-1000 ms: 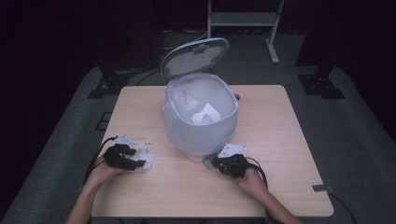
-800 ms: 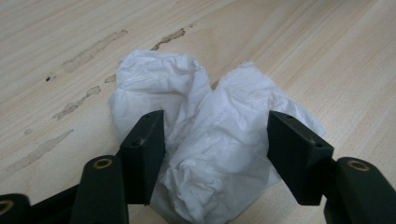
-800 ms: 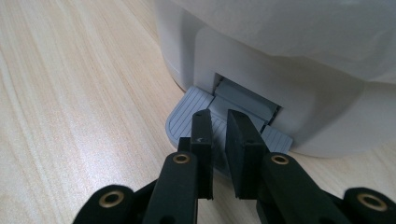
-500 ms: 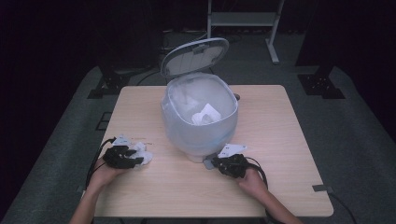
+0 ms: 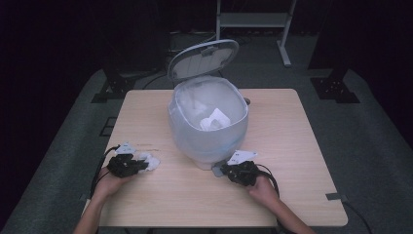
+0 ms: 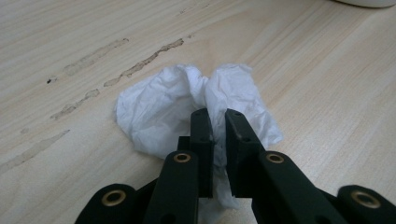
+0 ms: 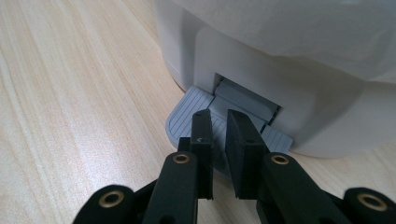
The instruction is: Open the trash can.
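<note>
Currently counting one pedal bin (image 5: 207,126) at table (image 5: 292,146) centre, lid up, and one crumpled tissue (image 6: 187,102) at 8 o'clock. Left gripper (image 6: 217,126): jaws pinching tissue. Right gripper (image 7: 218,126): jaws nearly together, pressing on grey pedal (image 7: 196,112), seen clearly in right gripper view.

Each hand-held tool is black: the left tool (image 5: 127,165) and right tool (image 5: 238,171) both carry a pale grey three-cornered plate on top and trail a black cable. Up close, flat rectangular jaws ride on linked arms with brass-ringed pivots. The person's forearms are bare.
</note>
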Demonstrator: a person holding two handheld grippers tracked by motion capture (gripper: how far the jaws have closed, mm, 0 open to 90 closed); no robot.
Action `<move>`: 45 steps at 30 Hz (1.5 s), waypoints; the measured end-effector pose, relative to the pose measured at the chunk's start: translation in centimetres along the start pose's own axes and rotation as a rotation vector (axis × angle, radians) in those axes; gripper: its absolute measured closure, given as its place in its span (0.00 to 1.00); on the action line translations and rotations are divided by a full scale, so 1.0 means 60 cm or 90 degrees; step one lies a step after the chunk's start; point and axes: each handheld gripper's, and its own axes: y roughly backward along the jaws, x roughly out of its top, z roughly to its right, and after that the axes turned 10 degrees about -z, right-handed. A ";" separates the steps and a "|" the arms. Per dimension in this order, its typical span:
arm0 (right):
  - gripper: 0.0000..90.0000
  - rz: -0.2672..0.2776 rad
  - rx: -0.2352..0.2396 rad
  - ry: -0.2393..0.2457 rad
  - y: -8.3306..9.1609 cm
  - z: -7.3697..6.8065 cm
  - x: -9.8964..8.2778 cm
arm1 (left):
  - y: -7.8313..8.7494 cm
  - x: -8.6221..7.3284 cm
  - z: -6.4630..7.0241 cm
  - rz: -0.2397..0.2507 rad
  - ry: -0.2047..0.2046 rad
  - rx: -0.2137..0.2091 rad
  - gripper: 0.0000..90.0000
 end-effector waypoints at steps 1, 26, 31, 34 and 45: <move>0.90 0.000 0.000 0.000 0.000 0.000 0.000 | 0.000 0.000 0.000 -0.001 0.000 -0.001 0.93; 0.90 -0.001 0.000 0.000 0.000 0.000 0.000 | 0.036 0.023 0.018 0.009 0.006 -0.077 0.95; 0.90 -0.002 -0.001 0.002 0.000 -0.001 0.000 | 0.049 0.025 0.024 0.010 -0.002 -0.086 0.95; 0.90 -0.002 -0.001 0.003 0.000 0.000 0.000 | 0.057 0.029 0.029 0.009 -0.009 -0.090 0.94; 0.90 -0.005 0.000 0.001 0.000 0.000 0.002 | 0.075 0.035 0.039 0.013 -0.021 -0.105 0.94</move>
